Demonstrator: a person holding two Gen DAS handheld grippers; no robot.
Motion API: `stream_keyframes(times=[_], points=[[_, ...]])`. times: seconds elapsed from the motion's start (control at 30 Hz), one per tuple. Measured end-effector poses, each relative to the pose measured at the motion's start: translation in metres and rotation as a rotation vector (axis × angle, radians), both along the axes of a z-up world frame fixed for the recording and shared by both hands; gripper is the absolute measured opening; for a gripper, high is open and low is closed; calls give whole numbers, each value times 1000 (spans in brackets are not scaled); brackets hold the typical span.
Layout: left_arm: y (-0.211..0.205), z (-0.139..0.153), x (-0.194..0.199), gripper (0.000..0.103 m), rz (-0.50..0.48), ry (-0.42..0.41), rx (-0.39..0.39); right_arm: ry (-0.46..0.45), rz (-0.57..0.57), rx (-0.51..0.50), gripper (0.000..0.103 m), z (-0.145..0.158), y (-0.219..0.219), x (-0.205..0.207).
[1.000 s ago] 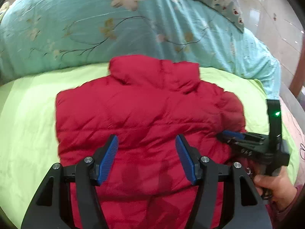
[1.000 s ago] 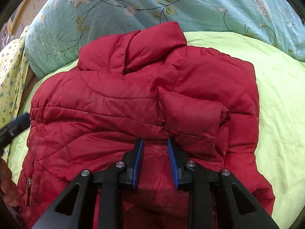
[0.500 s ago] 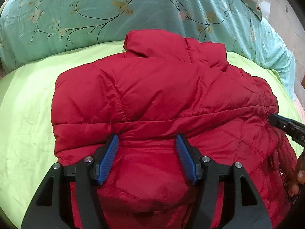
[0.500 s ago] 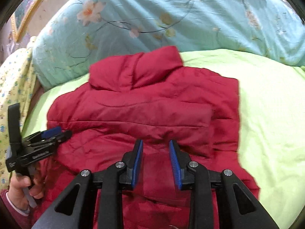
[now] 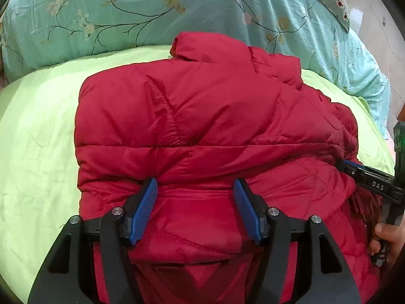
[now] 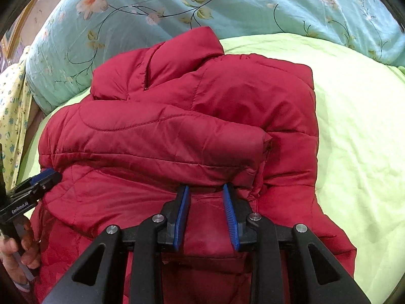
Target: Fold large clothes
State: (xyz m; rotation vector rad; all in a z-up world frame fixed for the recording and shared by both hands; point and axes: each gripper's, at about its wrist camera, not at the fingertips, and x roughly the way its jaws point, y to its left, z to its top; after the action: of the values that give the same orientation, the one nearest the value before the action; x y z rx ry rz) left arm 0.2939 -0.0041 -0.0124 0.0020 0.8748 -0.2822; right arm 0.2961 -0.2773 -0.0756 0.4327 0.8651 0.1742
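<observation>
Red puffer jacket [image 5: 210,126] lies folded on the light green bedsheet [image 5: 35,136], its collar toward the turquoise floral duvet [image 5: 141,12]. Left gripper [image 5: 195,197] has its jaws wide apart over the lower fold. Right gripper [image 6: 206,197] has its jaws partly apart, with jacket fabric bulging between them.

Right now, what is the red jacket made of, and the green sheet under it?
Jacket: looks like smooth nylon or polyester, slightly shiny, with stitched quilt lines and puffy sections that suggest padding inside. Sheet: looks like matte woven cotton or a blend, with soft fine wrinkles and no shine.
</observation>
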Motion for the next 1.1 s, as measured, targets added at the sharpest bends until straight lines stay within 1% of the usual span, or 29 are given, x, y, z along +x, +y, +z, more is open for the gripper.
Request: stream_keyframes(times=[0.1,0.2,0.23,0.3,0.33,0.37,0.43,0.47,0.53,0.67,0.7,0.77,0.83,0.93,1.1], points=[[-4,-4,2,63,0,-3,25,4,2,1,28,0,0,2],[-4,-3,4,63,-5,5,29,0,4,5,29,4,-1,1],[-4,-3,5,63,-7,13,32,-1,8,15,31,6,-2,-1],[-5,0,6,64,-12,26,44,12,6,16,31,14,-4,-7],[-5,2,6,63,-9,33,48,14,4,8,33,19,-5,-11],[-5,4,5,63,-5,38,50,9,2,1,35,26,-6,-18],[-3,13,-1,63,10,50,54,-18,9,-1,52,41,-8,-36],[-2,18,-7,63,15,45,55,-31,14,2,54,47,-9,-45],[2,24,-18,63,20,36,60,-40,13,6,56,56,-13,-62],[16,32,-51,63,39,47,80,-17,3,86,56,60,-27,-92],[20,33,-58,63,47,52,77,-15,-3,100,56,61,-30,-100],[33,36,-77,63,60,62,36,-9,-13,120,56,62,-34,-116],[44,39,-95,63,81,64,17,-1,-18,141,57,61,-38,-129],[56,40,-117,64,104,62,9,20,-35,151,60,59,-43,-151],[79,36,-152,64,160,83,4,31,-74,147,62,58,-52,-184]])
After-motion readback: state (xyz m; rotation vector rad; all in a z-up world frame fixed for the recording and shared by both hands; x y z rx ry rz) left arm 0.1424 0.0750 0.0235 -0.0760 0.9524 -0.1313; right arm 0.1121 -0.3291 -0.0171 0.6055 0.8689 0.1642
